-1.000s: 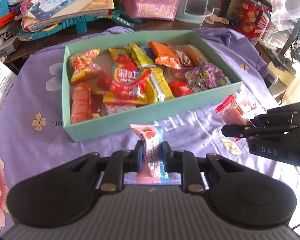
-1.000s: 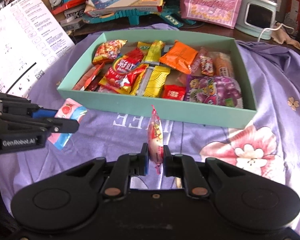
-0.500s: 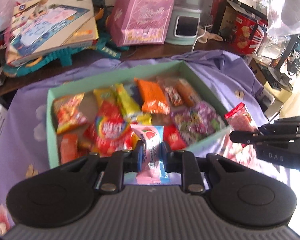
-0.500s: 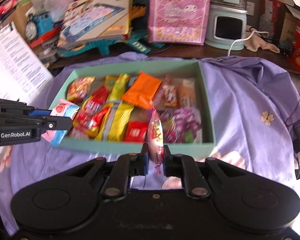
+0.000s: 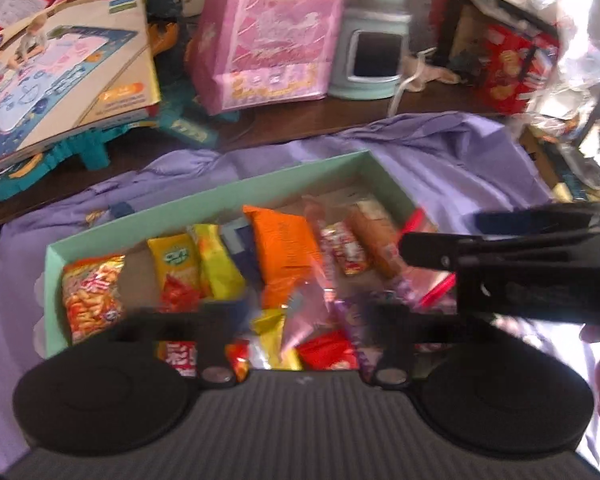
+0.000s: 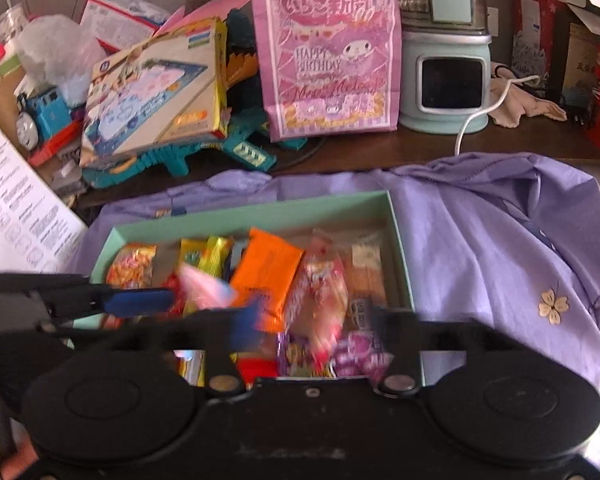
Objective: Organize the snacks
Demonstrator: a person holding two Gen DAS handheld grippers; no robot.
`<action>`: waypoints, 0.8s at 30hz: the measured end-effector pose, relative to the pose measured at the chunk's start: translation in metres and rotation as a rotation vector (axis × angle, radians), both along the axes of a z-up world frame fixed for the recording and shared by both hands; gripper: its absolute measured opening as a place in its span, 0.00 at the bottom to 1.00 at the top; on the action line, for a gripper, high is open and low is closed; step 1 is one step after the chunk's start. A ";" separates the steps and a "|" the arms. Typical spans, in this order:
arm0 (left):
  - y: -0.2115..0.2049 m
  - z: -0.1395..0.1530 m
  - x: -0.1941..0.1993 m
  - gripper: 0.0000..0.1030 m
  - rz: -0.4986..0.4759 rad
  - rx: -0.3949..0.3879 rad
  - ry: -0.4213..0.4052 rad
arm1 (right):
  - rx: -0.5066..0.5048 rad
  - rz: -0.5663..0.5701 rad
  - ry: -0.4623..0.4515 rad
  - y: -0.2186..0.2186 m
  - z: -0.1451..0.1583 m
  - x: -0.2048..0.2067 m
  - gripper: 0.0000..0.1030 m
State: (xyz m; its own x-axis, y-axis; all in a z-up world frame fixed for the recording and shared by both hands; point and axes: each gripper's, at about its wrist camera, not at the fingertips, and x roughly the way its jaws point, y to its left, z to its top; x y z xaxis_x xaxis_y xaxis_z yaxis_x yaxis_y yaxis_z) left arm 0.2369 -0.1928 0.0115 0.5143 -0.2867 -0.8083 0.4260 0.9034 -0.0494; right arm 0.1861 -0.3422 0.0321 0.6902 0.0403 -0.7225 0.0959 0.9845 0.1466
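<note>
A mint green box [image 6: 260,212] full of snack packets sits on a purple cloth [image 6: 480,240]. My left gripper [image 5: 304,320] hangs over the box's near side; its jaws are opening and stand wide apart. A pink strawberry snack [image 5: 300,312] shows blurred and loose between them. My right gripper [image 6: 312,324] is over the box's right half, its jaws also opening wide. A red-and-clear packet [image 6: 320,292] drops, blurred, between them with neither pad touching it. Each gripper also shows side-on in the other's view: the right gripper [image 5: 440,236], and the left gripper [image 6: 132,292].
Behind the box stand a pink gift bag [image 6: 328,60], a mint appliance [image 6: 444,80] with a white cord, a toy box [image 6: 156,88] on teal toys and a blue toy train [image 6: 44,116]. A printed sheet [image 6: 16,216] lies left, a red biscuit tin [image 5: 512,68] right.
Both grippers moved forward from the cloth to above the box, each shut on its snack. Now both have opened wide and let the pink snack and the red packet go.
</note>
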 end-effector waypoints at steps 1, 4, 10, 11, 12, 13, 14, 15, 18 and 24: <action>0.001 -0.002 0.001 0.99 0.024 0.014 -0.014 | -0.003 -0.012 -0.020 0.000 0.000 0.000 1.00; 0.002 -0.008 0.001 1.00 0.023 0.045 -0.019 | -0.002 -0.005 -0.016 0.001 -0.003 0.004 1.00; 0.007 -0.016 -0.003 1.00 0.047 0.084 0.008 | -0.005 -0.013 0.023 0.005 -0.007 -0.005 1.00; 0.009 -0.016 -0.005 1.00 0.050 0.083 0.014 | -0.009 -0.016 0.023 0.006 -0.007 -0.008 1.00; 0.011 -0.016 -0.007 1.00 0.053 0.083 0.017 | -0.012 -0.017 0.024 0.008 -0.006 -0.011 1.00; 0.013 -0.015 -0.010 1.00 0.055 0.084 0.016 | -0.015 -0.018 0.027 0.009 -0.006 -0.014 1.00; 0.014 -0.014 -0.013 1.00 0.057 0.085 0.013 | -0.017 -0.019 0.029 0.010 -0.005 -0.017 1.00; 0.015 -0.013 -0.016 1.00 0.057 0.086 0.011 | -0.019 -0.020 0.031 0.011 -0.004 -0.020 1.00; 0.021 -0.007 -0.026 1.00 0.062 0.083 0.009 | -0.026 -0.027 0.033 0.015 -0.001 -0.031 1.00; 0.039 0.006 -0.054 1.00 0.073 0.077 -0.005 | -0.033 -0.039 0.018 0.028 0.011 -0.058 1.00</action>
